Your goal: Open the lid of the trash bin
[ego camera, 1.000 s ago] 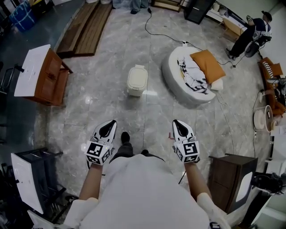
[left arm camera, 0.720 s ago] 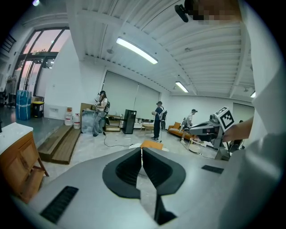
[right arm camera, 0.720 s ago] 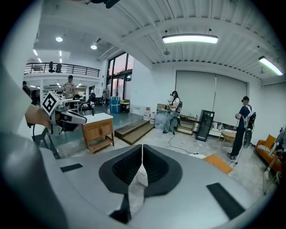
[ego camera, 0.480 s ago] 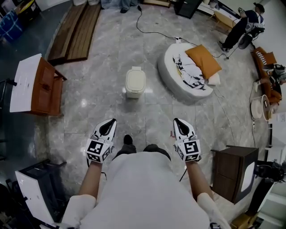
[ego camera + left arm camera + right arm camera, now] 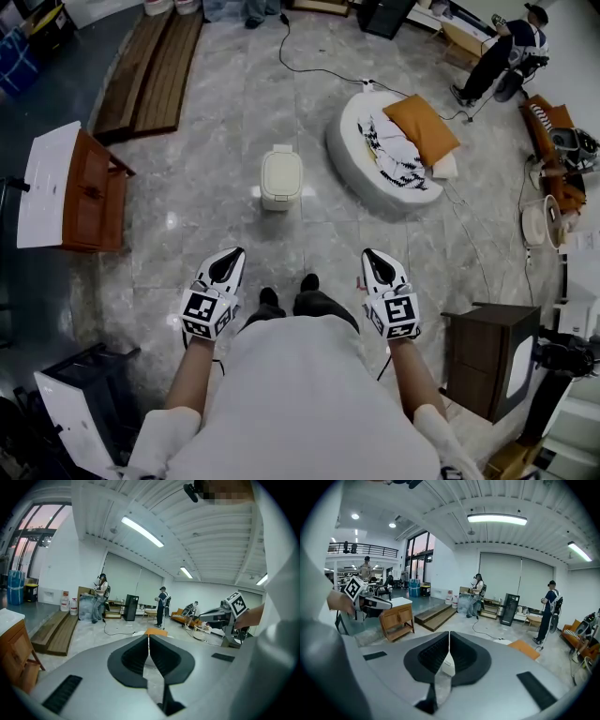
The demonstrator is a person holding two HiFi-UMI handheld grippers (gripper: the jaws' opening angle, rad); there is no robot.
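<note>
Ahead on the grey marble floor (image 5: 202,202), well apart from both grippers, stands the small cream plastic trash bin (image 5: 281,178), lid down. The left gripper (image 5: 231,256) and right gripper (image 5: 372,256) point toward it, each with jaws pressed together on nothing. Closing the distance comes first, I judge. Then one claw should spread, catch the lid's edge and lift gently, so the light bin does not tip.

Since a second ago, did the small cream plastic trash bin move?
No. The cream trash bin stays just left of the round white floor bed, lid shut; only the view shifted.
</note>
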